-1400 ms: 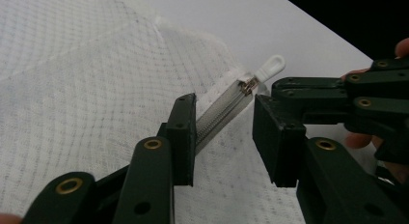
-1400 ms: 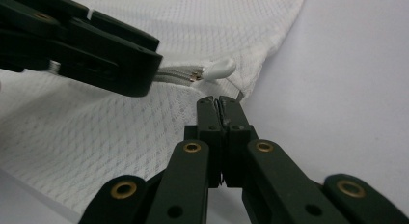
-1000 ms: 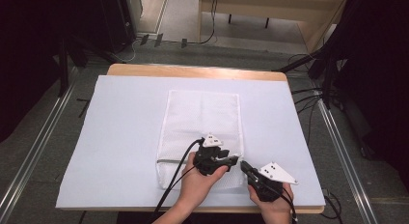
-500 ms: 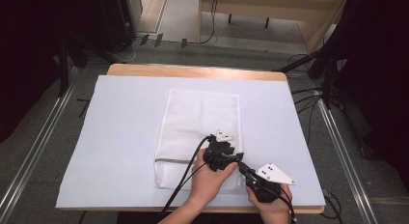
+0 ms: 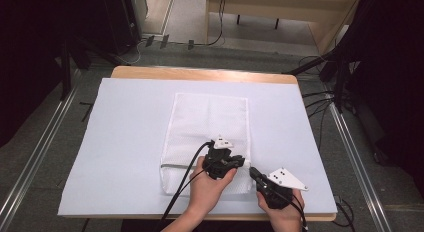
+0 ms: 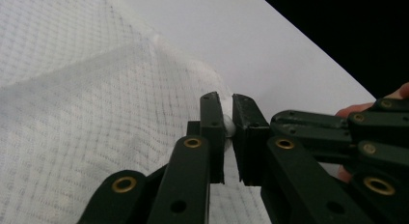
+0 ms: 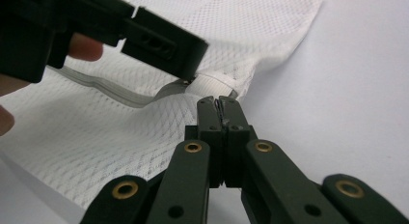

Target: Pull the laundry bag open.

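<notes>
High view: a pale sheet [image 5: 125, 142] covers the table, and a white mesh bag [image 5: 210, 122] lies flat at frame centre, its grey zipper [image 5: 175, 165] running along the lower edge. At the bag's lower right corner the left gripper [image 5: 239, 162] pinches a small white tab [image 6: 228, 127] between nearly closed jaws. Just right of it, the right gripper [image 7: 220, 103] is clenched on the bag's corner fabric beside that tab.

- Left black two-jaw linkage gripper [image 5: 239, 162]: brass-coloured rivets, black trailing cable.
- Right black two-jaw gripper [image 5: 255, 172]: grey three-cornered plate with small dark dots on top.
</notes>
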### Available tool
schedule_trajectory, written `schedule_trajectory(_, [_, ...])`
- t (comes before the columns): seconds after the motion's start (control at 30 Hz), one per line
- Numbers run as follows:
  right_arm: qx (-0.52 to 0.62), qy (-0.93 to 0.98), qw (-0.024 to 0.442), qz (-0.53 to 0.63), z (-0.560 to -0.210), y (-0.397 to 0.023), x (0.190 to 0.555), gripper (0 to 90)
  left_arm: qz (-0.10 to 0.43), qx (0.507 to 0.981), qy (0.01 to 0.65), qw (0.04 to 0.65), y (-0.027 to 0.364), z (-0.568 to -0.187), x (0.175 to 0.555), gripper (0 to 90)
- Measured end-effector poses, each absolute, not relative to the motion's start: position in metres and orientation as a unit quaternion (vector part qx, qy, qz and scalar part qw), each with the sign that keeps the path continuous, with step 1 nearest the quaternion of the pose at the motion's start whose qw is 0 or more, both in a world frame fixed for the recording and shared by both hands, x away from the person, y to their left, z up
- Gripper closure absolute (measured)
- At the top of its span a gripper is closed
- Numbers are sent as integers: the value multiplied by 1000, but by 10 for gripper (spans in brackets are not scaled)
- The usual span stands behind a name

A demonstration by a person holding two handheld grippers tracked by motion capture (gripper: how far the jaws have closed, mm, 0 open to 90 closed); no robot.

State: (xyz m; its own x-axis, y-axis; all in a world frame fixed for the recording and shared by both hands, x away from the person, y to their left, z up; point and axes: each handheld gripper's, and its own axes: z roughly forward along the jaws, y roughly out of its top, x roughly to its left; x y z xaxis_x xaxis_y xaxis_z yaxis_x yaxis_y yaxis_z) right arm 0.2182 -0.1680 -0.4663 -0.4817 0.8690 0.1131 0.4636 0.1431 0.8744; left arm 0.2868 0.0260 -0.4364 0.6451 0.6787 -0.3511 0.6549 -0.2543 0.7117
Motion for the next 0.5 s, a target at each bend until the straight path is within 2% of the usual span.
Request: schedule_trajectory(0.5, [466,723,226,457,-460,-168,218,900,19,792,420,442,39,-445,286,874])
